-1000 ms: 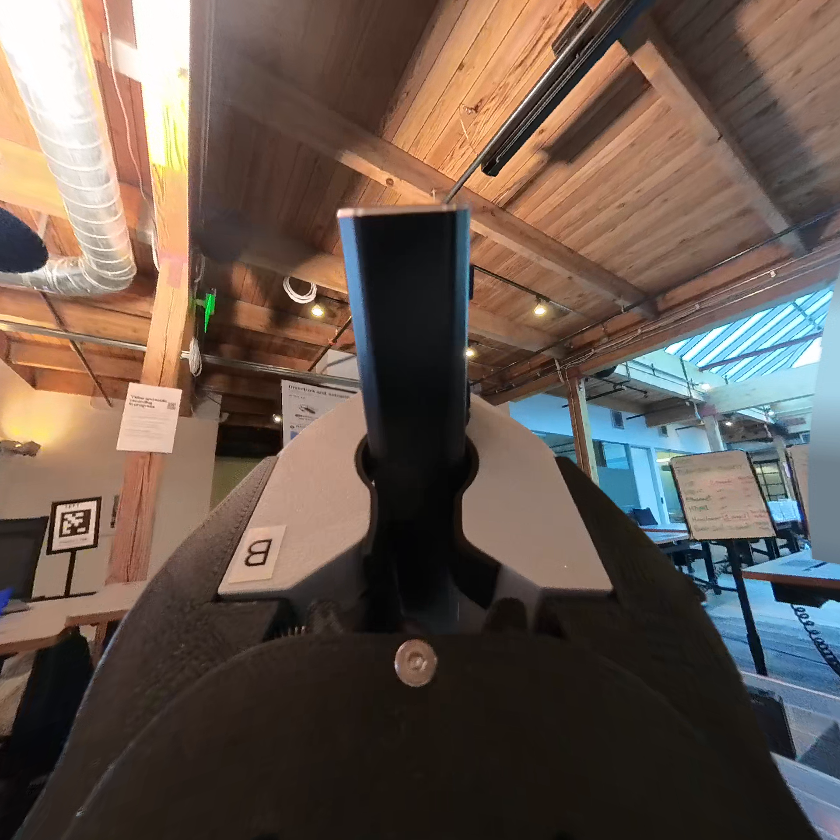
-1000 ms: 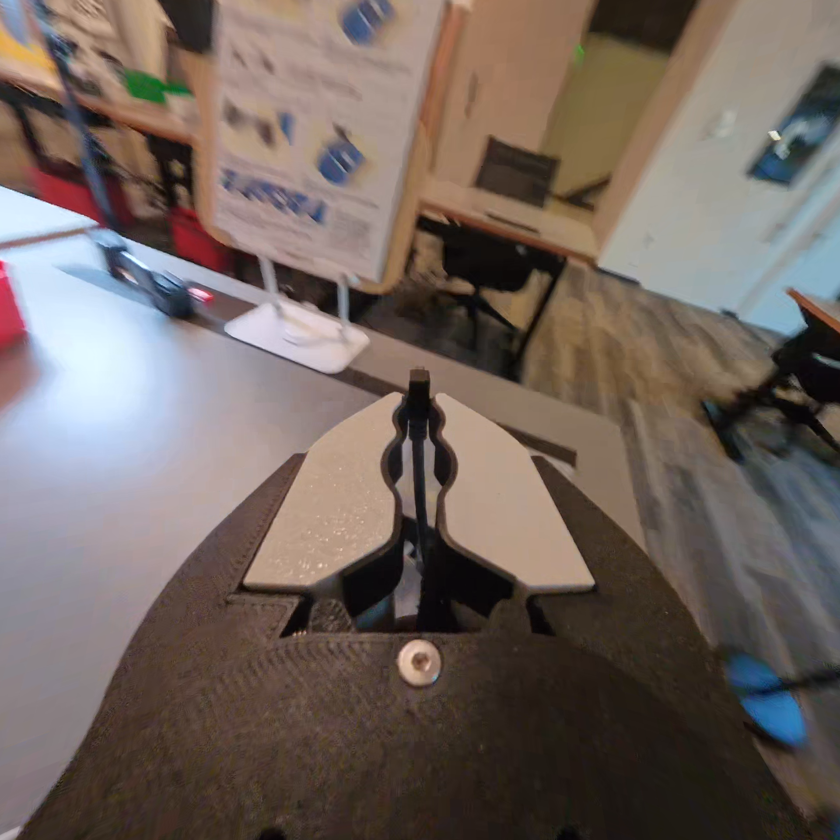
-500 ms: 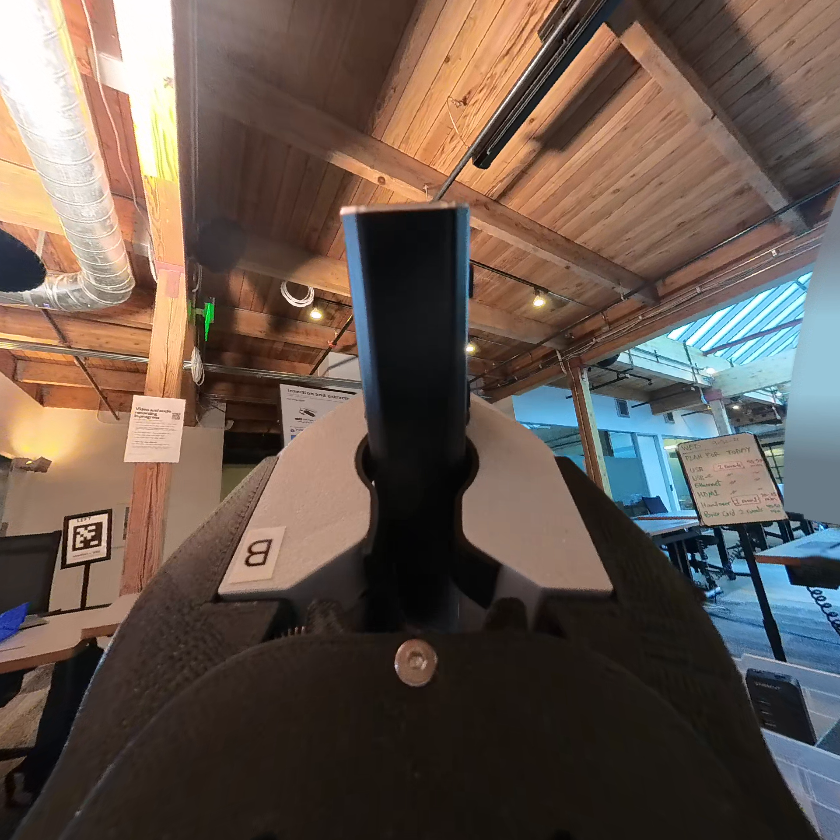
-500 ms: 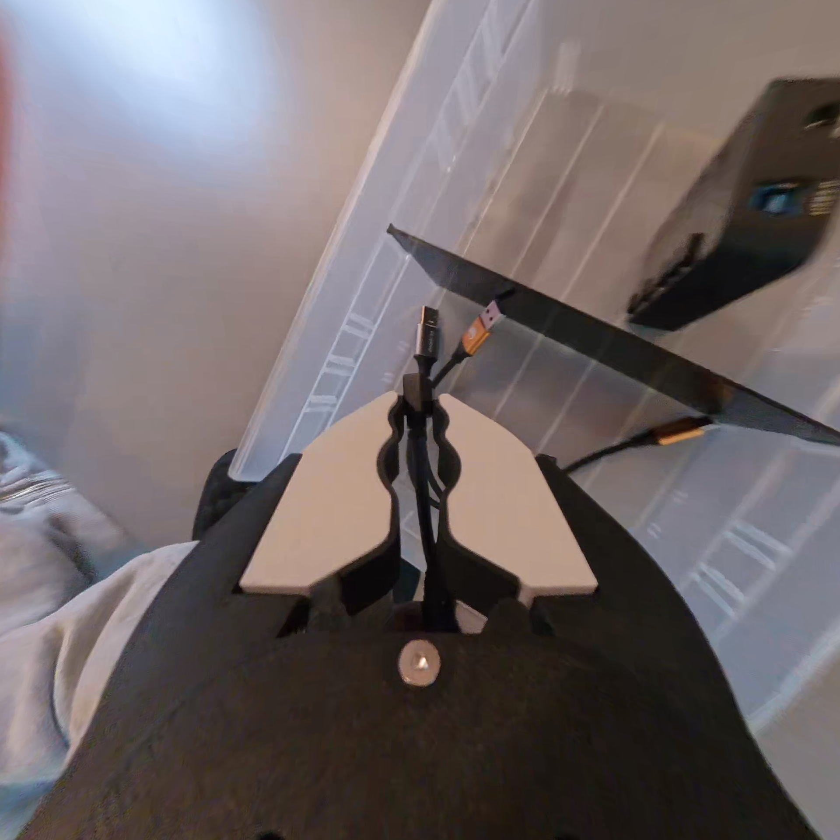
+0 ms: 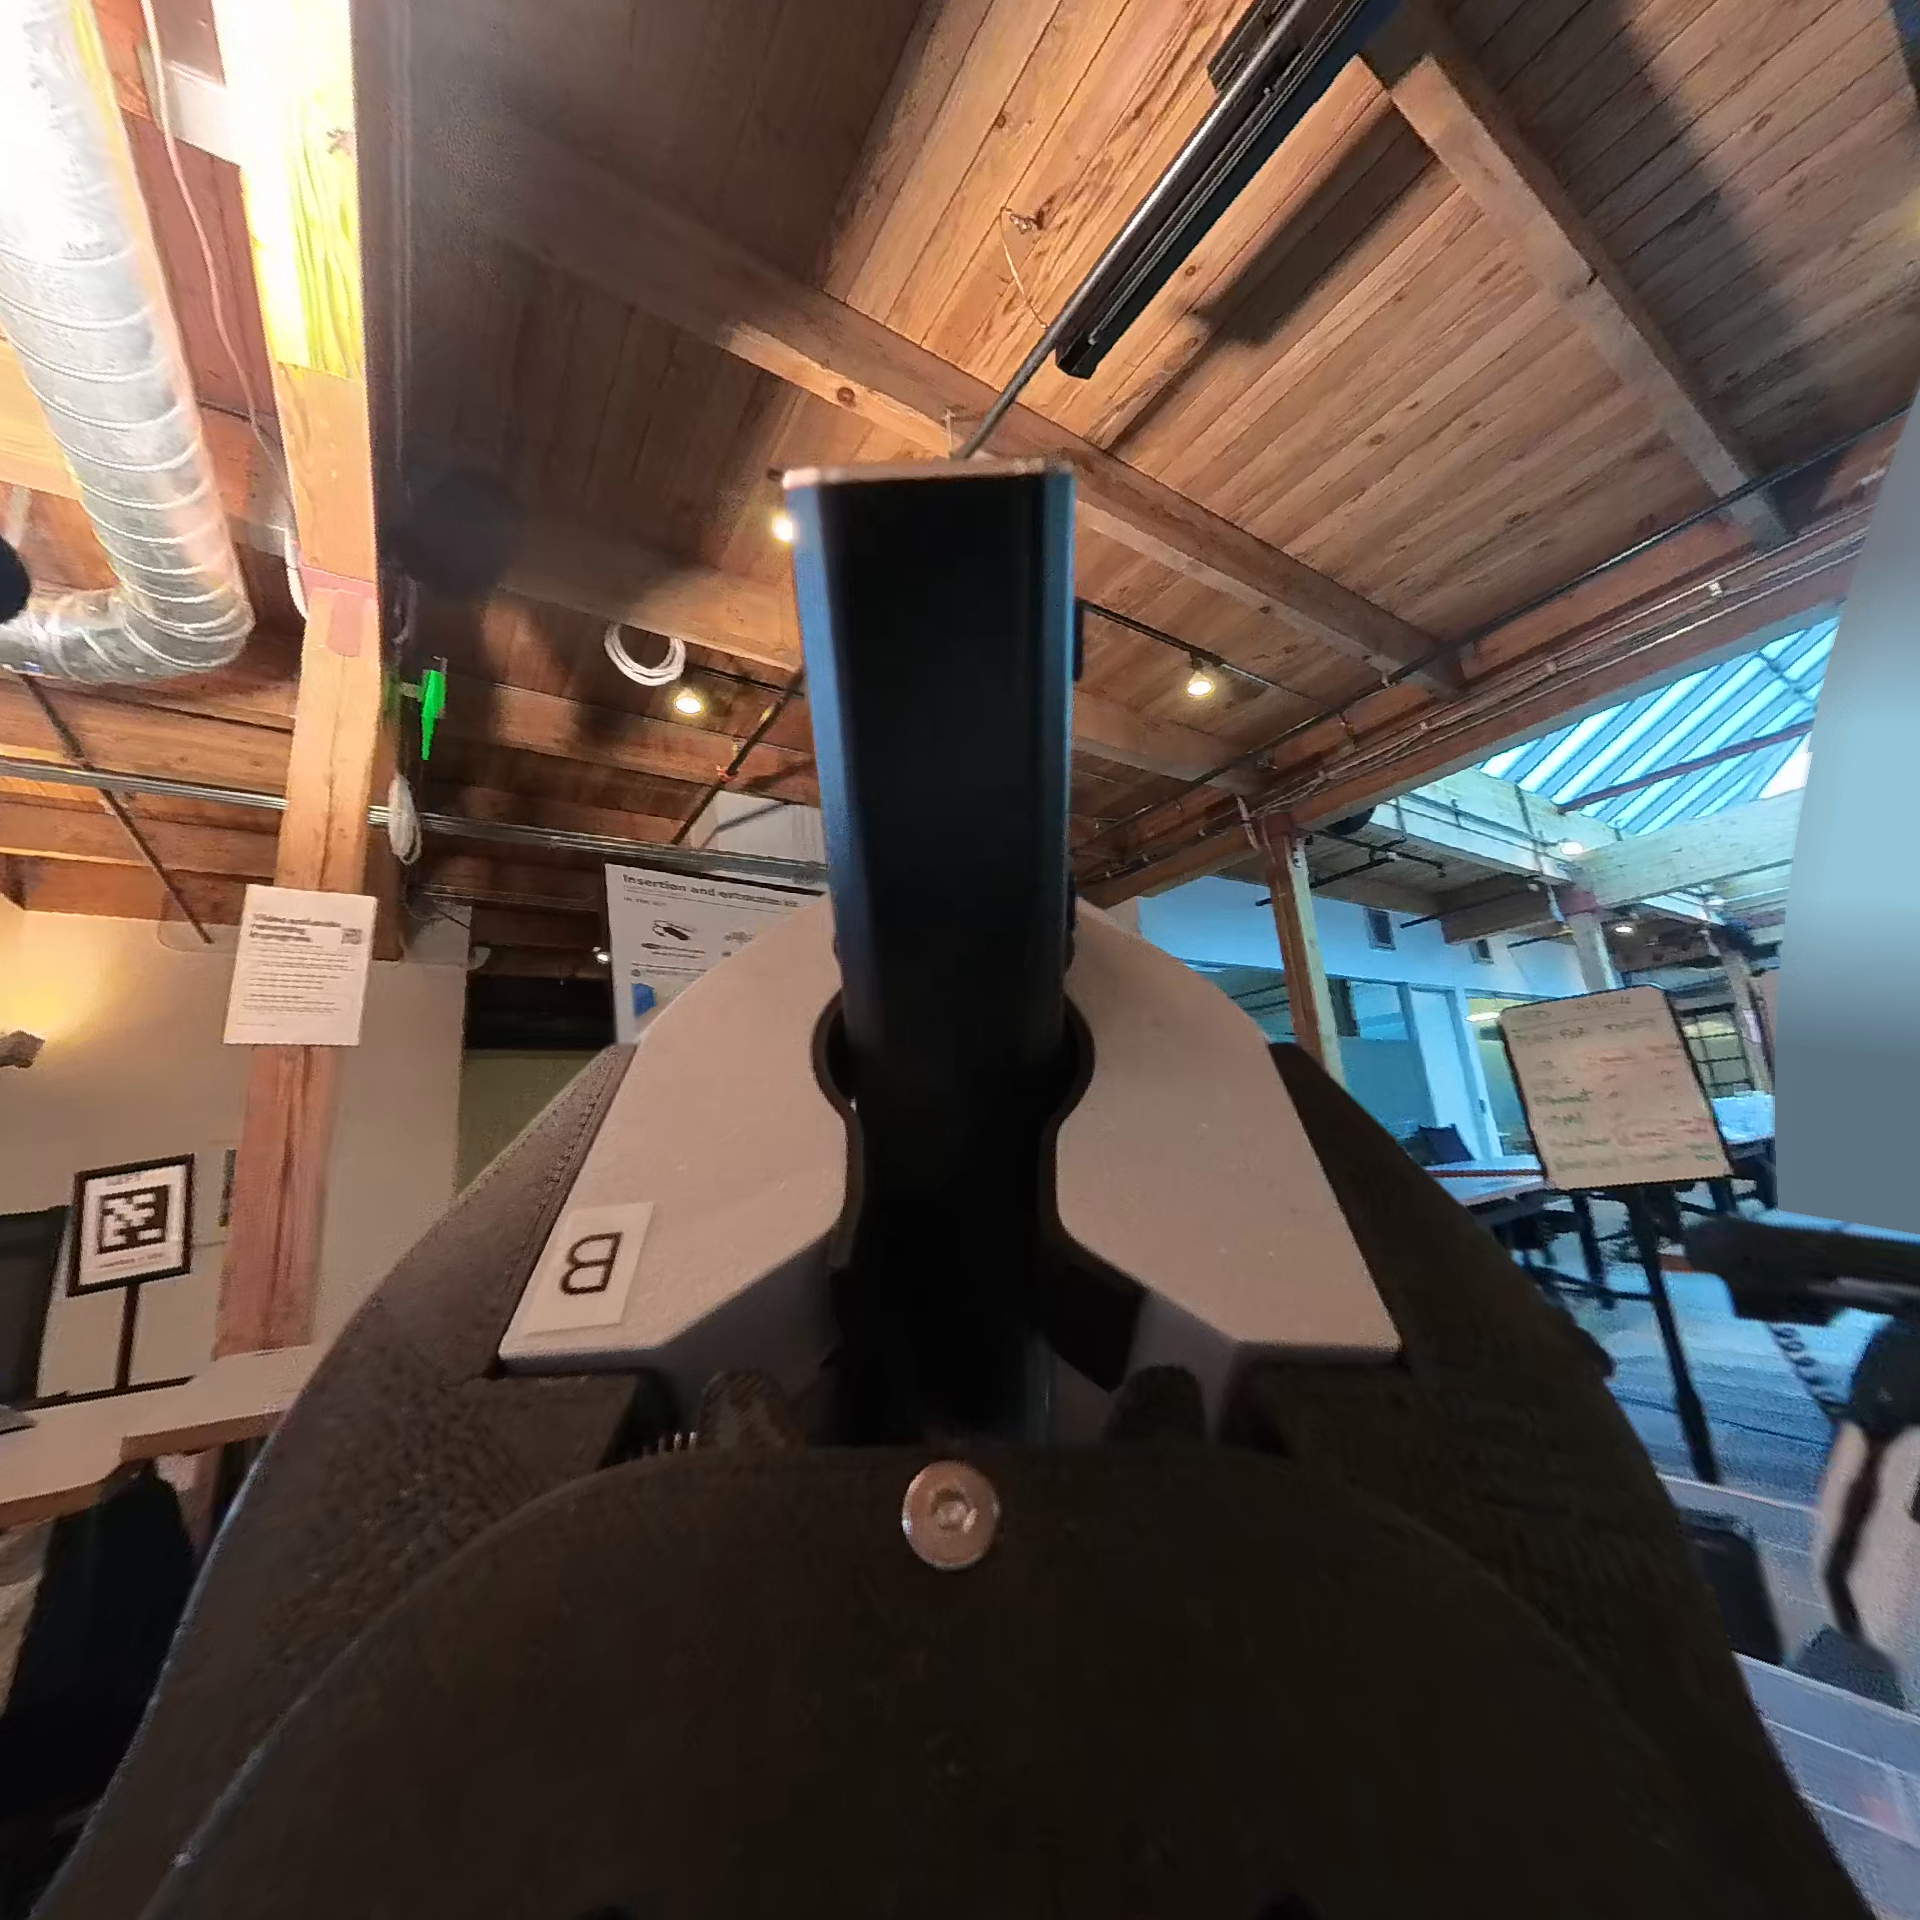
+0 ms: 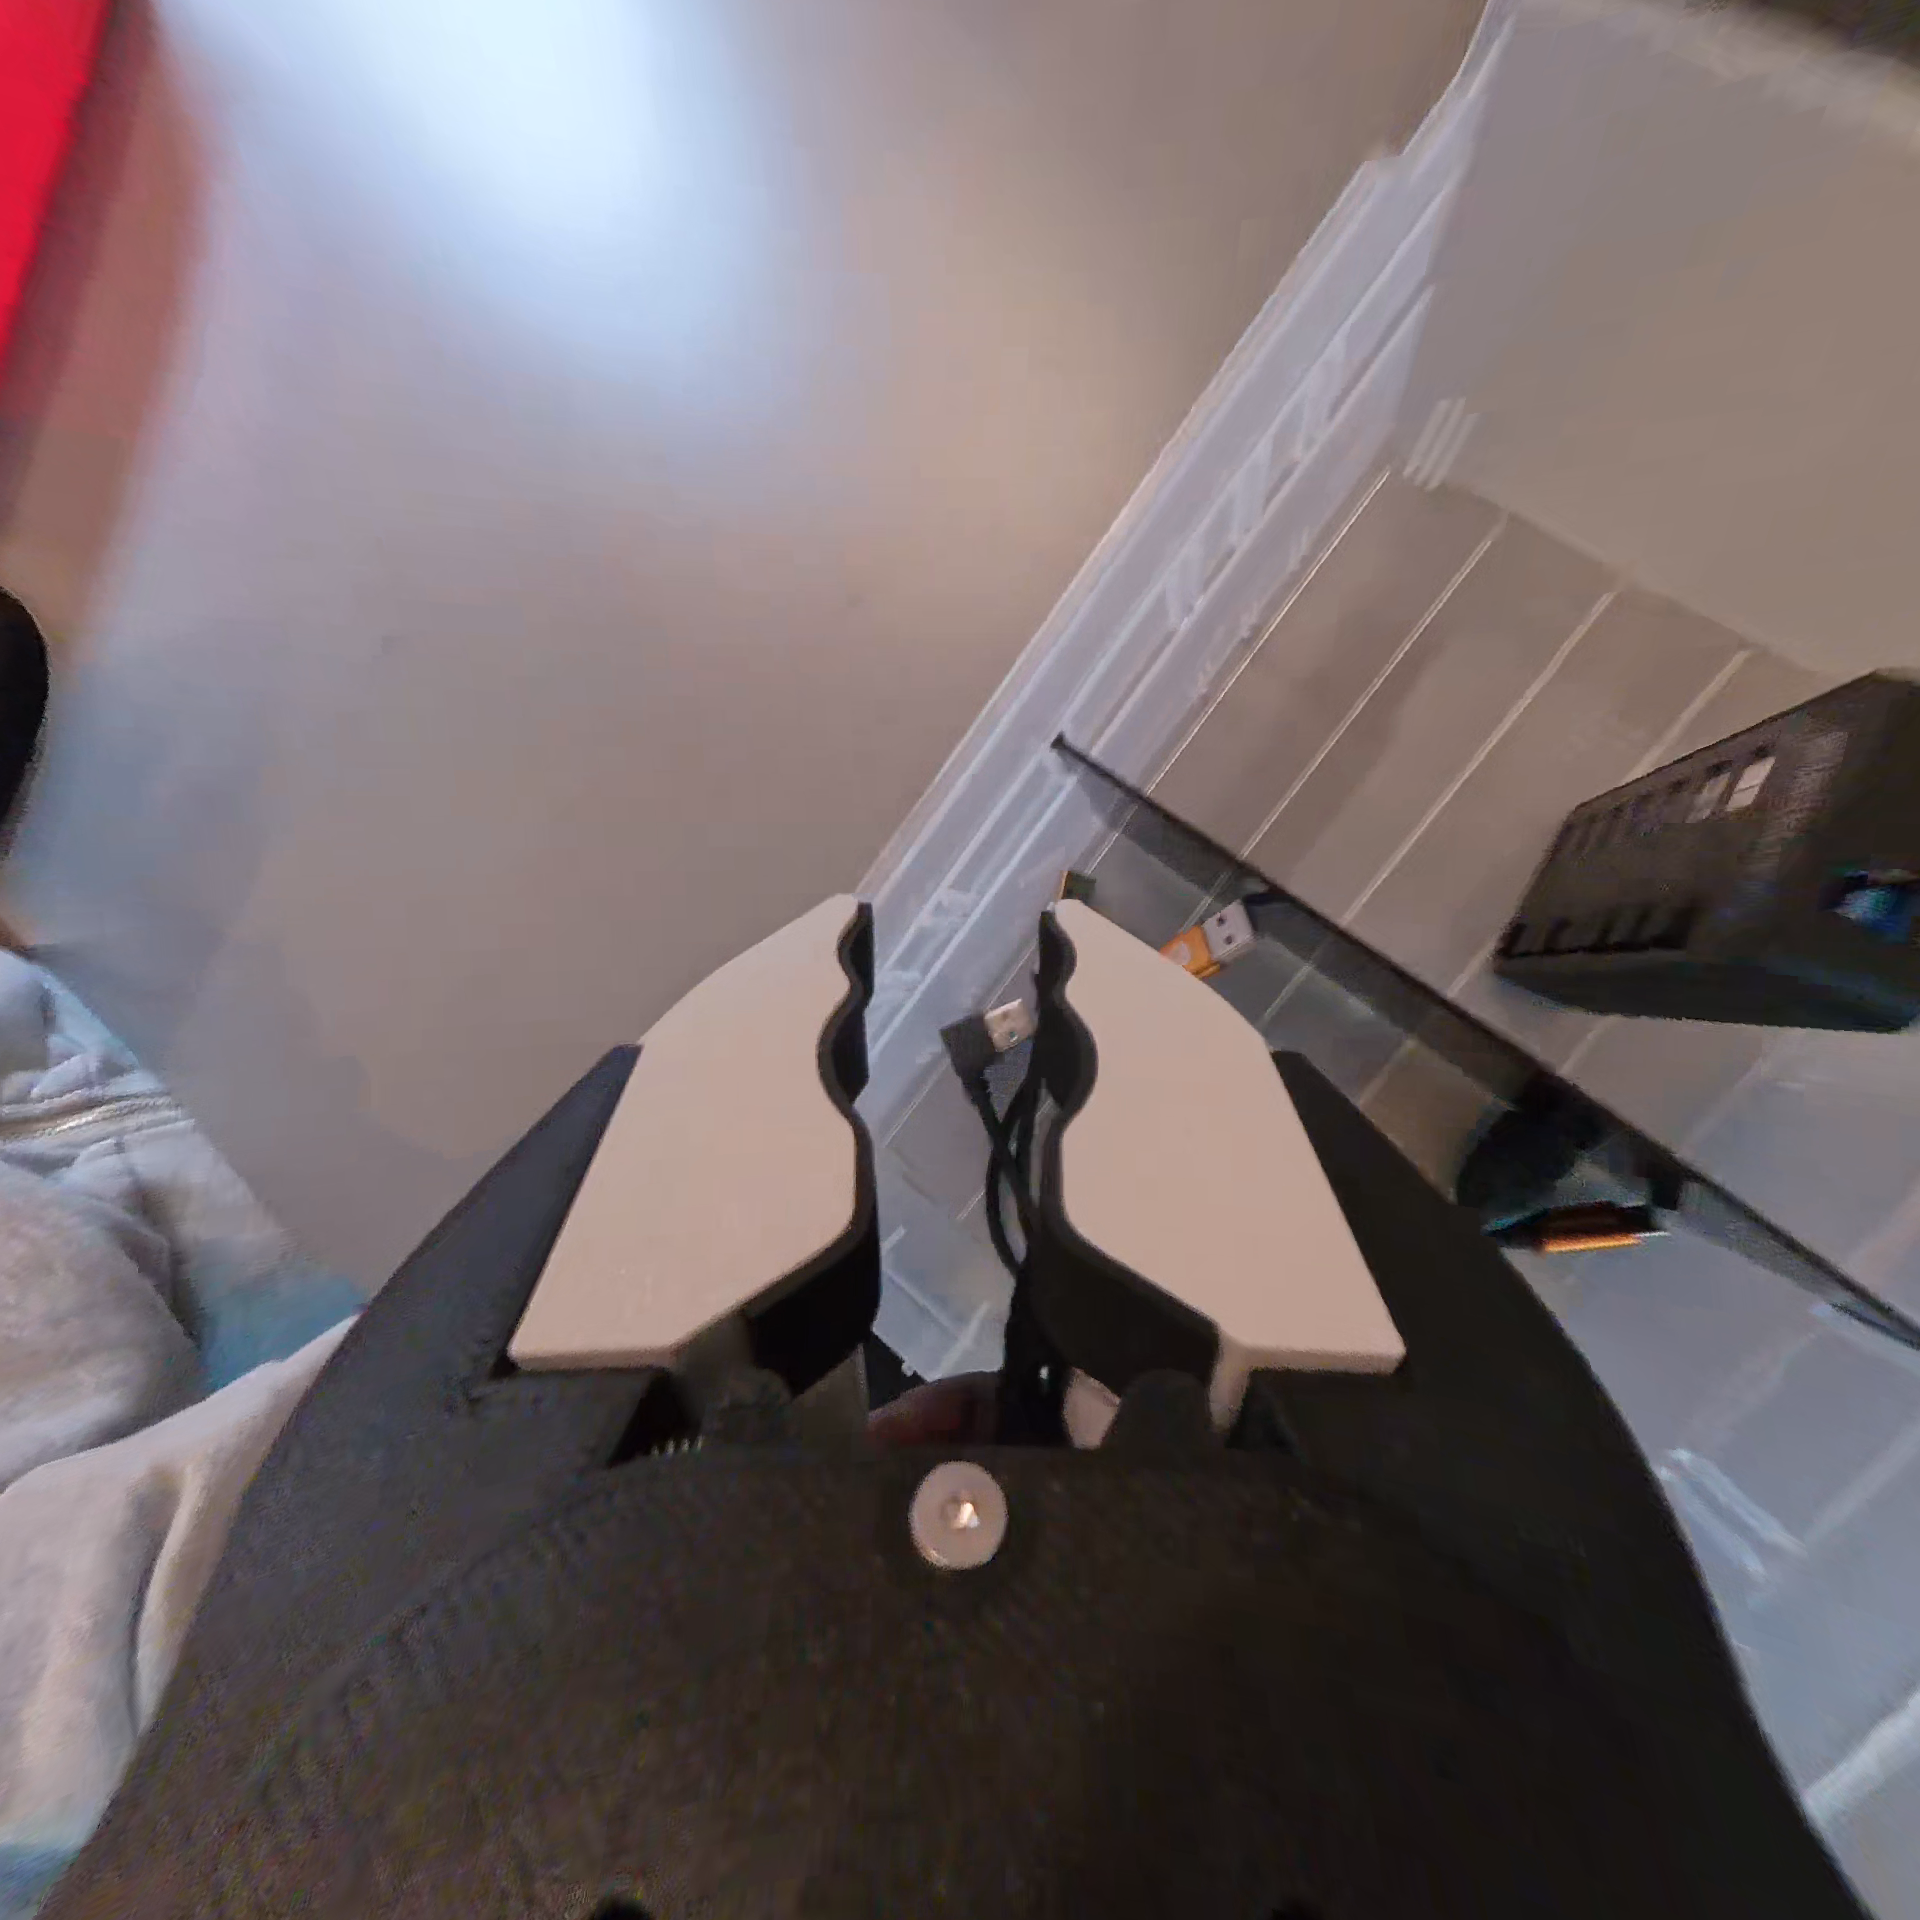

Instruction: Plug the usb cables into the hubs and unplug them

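In the left wrist view my left gripper (image 5: 951,935) points up toward the ceiling and is shut on a long black USB hub (image 5: 935,727) that stands straight out between the fingers. In the right wrist view my right gripper (image 6: 956,925) is open above a clear plastic bin (image 6: 1195,582). Black USB cables with a black plug (image 6: 987,1034) hang loose against the right finger. An orange plug (image 6: 1210,951) lies just beyond it. Another black hub (image 6: 1714,883) lies in the bin at the right.
A thin dark strip (image 6: 1455,1029) crosses the bin, with a copper-coloured plug (image 6: 1579,1236) under it. A grey sleeve (image 6: 83,1247) is at the left and a red object (image 6: 42,156) at the top left. The other gripper (image 5: 1849,1455) shows blurred at the left view's right edge.
My right gripper swung down from the room to the bin, then opened and let go of the cables. The left gripper still holds the hub, and the other gripper entered its view.
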Demonstrator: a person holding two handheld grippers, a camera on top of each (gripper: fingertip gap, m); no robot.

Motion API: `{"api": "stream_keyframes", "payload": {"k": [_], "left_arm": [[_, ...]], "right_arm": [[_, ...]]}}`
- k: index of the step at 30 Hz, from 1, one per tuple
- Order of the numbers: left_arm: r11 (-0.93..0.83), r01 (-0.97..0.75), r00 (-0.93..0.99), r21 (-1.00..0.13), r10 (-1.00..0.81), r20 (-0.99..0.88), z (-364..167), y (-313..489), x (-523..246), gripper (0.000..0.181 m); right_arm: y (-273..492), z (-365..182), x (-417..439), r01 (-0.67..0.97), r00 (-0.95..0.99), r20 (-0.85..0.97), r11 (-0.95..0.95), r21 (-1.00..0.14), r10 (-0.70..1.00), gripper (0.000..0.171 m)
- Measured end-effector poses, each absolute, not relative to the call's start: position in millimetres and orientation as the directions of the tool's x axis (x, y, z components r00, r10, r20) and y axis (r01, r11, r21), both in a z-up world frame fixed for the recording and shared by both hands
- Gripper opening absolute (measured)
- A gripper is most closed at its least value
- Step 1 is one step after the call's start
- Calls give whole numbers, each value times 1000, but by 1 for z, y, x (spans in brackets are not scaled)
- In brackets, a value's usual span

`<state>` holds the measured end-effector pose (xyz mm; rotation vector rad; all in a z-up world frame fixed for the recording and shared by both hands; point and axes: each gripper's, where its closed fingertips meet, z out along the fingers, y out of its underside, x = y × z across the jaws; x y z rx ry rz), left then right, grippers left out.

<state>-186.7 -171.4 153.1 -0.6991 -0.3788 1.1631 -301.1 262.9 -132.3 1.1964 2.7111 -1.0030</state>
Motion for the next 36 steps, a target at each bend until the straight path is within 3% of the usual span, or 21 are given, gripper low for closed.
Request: {"api": "stream_keyframes", "payload": {"k": [1, 6, 9, 12, 14, 17, 20, 23, 27, 30, 36], "left_arm": [[239, -692, 390, -682, 918, -74, 152, -168, -188, 30], [428, -532, 625, -730, 780, 1, 144, -140, -198, 31], [548, -408, 751, -730, 656, 72, 138, -119, -203, 33], [676, -288, 848, -679, 509, 147, 134, -101, -202, 30], [750, -222, 893, -623, 413, 180, 134, -93, -199, 30], [834, -152, 934, -531, 296, 199, 133, -89, -193, 30], [876, -128, 947, -466, 247, 205, 131, -87, -189, 31], [853, -154, 935, -499, 289, 204, 125, -77, -193, 33], [786, -146, 919, -600, 333, 213, 120, -62, -201, 32], [685, -112, 922, -720, 341, 181, 113, -44, -204, 40], [554, -230, 829, -800, 542, 138, 105, -64, -227, 67]], "right_arm": [[262, -120, -304, 627, -721, -210, 493, -603, 660, 33], [208, -25, -298, 211, -845, 49, 417, -884, 533, 52], [150, 28, -278, -67, -884, 197, 301, -951, 423, 59], [76, 57, -242, -212, -945, 231, 108, -971, 230, 64], [24, 58, -219, -161, -984, 159, -15, -987, 74, 71], [-37, 42, -188, 77, -981, -55, -114, -990, -186, 80], [-61, 42, -181, 319, -922, -240, -247, -915, -303, 72], [-58, 50, -186, 375, -912, -258, -394, -839, -320, 42], [-39, 63, -194, 279, -954, -181, -489, -826, -238, 28], [-18, 79, -198, 170, -983, -99, -545, -821, -157, 28], [42, 121, -212, -117, -988, 47, -522, -845, 145, 28]]}}
